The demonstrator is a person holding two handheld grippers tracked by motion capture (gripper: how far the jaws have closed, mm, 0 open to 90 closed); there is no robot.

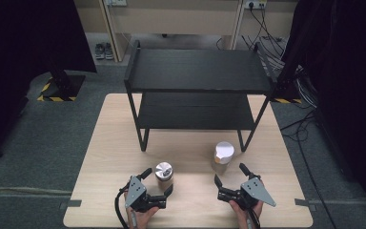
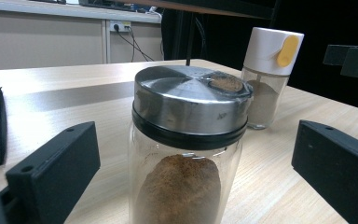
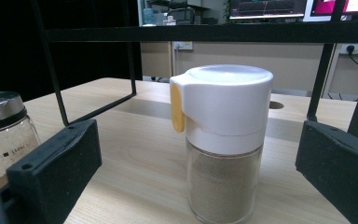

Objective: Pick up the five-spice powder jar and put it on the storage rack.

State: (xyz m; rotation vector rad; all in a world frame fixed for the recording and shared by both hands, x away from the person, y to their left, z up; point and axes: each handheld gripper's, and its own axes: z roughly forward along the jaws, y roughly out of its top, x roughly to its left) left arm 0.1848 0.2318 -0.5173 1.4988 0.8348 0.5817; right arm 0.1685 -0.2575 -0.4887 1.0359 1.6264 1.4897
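Two jars, two grippers, one each; work in hand looks like picking both up, probably for the black two-tier shelf at the far half of the wooden table; that's a guess from layout only.

Key relation: each jar stands upright, long axis vertical, straight ahead of its own gripper and centred in the jaw gap; approach is forward along the table, jaws closing sideways on the glass.

Left gripper: jaws spread wide, holding nothing; steel-lid jar sits already between the jaw tips in the high view; left gripper view confirms, steel-lid jar fills the centre with a black jaw either side, clear gaps both sides, no contact; brown powder in the lower part.

Right gripper: also wide open, empty; white-cap jar just ahead of the tips, a bit farther off than the left pair; in the right gripper view the white-cap jar is centred between the jaws, not touching; pale powder; yellow tab on the cap faces left in that view.

Left is nearer to a grasp; right needs a short push forward first; jars stand near each other, so I'd watch the inner jaws for clashing.
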